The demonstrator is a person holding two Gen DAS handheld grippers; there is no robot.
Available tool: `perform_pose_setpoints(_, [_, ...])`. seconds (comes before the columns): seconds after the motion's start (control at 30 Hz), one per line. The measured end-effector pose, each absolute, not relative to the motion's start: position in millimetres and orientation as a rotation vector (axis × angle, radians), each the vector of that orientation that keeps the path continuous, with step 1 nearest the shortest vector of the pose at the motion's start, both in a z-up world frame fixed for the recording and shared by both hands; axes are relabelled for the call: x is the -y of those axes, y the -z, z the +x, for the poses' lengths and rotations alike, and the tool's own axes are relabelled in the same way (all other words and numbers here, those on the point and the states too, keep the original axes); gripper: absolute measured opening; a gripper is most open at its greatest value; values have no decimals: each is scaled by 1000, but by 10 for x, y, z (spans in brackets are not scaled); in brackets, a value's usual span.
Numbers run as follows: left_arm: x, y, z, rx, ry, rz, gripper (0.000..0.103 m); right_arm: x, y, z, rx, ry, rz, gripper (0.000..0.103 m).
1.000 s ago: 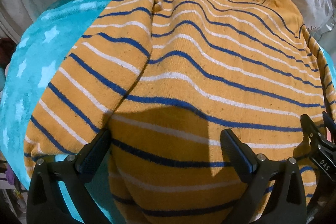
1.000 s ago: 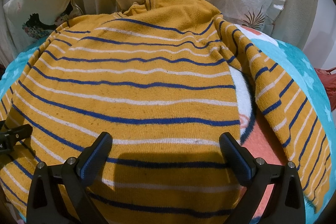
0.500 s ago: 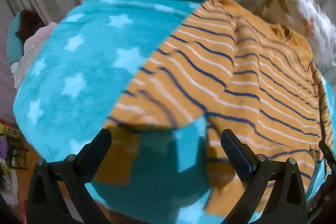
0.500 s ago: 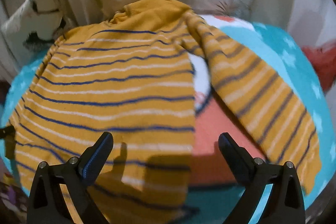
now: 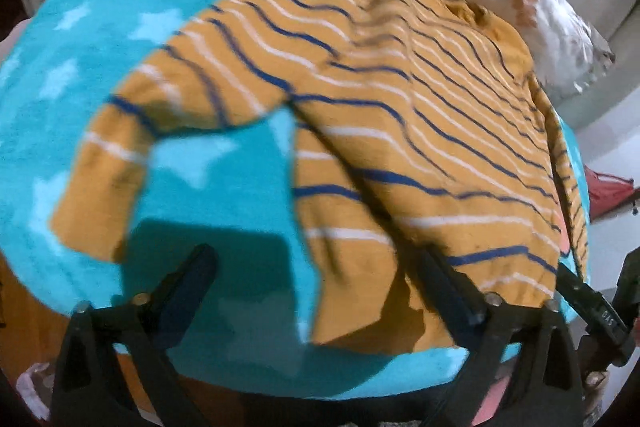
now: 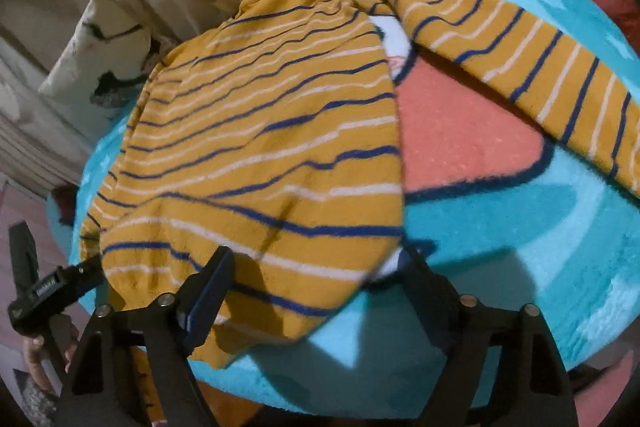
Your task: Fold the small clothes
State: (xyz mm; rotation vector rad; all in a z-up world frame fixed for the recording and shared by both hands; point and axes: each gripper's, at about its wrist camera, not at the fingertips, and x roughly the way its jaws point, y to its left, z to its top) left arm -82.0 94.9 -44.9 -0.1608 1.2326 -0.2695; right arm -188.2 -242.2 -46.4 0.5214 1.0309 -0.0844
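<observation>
Downward, both tongs (image 5: 316, 295) over sweater (image 5: 400, 115)

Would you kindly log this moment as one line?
phase: pre-grasp | item: striped sweater flat on blanket | left tongs: closing, gripping nothing | right tongs: closing, hem corner between, ungripped
</observation>
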Motion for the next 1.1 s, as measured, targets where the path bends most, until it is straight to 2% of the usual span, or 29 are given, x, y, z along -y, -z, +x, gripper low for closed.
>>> perform_pose_setpoints(0.03, [-865, 440, -815, -1224, 251, -112, 85, 2369, 469, -1864, -1039, 80, 517, 78])
perform_pose_setpoints(0.07, [-805, 430, -823, -1216, 233, -61, 58, 2311, 472, -1836, -1046, 83, 507, 69])
perform_pose_setpoints(0.1, [-745, 415, -815, -1210, 219, -8, 40, 2274, 474, -1804, -1050, 79, 498, 61])
perform_pose_setpoints(0.13, [-724, 404, -813, -1222, 226, 6, 15, 2238, 481, -1761, -1062, 70, 487, 40])
perform_pose_setpoints(0.17, [-751, 393, -797, -1250, 246, -22, 9, 2229, 489, -1729, -1076, 71, 477, 20])
perform_pose_setpoints(0.27, [-973, 305, -849, -1288, 243, -65, 8, 2337, 511, -1749, -1118, 33, 556, 16])
perform_pose_setpoints(0.4, [-1402, 229, -1025, -1321, 293, -172, 9, 2487, 485, -2103, -1161, 40, 527, 16])
perform_pose_setpoints(0.6, [-1924, 33, -929, -1273, 236, -186, 10, 2496, 236, -2196, -1144, 105, 469, 20])
perform_pose_setpoints(0.63, [-2019, 26, -850, -1265, 209, -186, 16, 2485, 175, -2156, -1132, 119, 449, 21])
perform_pose_setpoints(0.67, [-2112, 26, -767, -1256, 174, -179, 29, 2470, 108, -2104, -1117, 129, 431, 24])
perform_pose_setpoints(0.7, [-2196, 33, -687, -1242, 137, -176, 38, 2444, 59, -2059, -1102, 135, 417, 27])
perform_pose_setpoints(0.73, [-2235, 50, -623, -1230, 116, -181, 53, 2413, 16, -2010, -1090, 141, 406, 33])
perform_pose_setpoints(0.77, [-2276, 77, -545, -1218, 99, -198, 58, 2346, -26, -1928, -1079, 139, 389, 35])
perform_pose_setpoints(0.93, [-2327, 301, -256, -1254, 123, -230, 64, 2089, -69, -1680, -1082, 113, 326, 35])
perform_pose_setpoints(1.0, [-2299, 386, -205, -1281, 147, -269, 63, 1962, -81, -1572, -1077, 104, 304, 35])
perform_pose_setpoints(1.03, [-2269, 373, -194, -1267, 151, -262, 46, 1919, -95, -1524, -1076, 103, 294, 35])
perform_pose_setpoints(1.07, [-2252, 367, -180, -1280, 201, -273, 11, 1868, -109, -1471, -1075, 103, 280, 35])
perform_pose_setpoints(1.1, [-2268, 375, -157, -1304, 224, -301, 13, 1827, -118, -1430, -1075, 103, 266, 35])
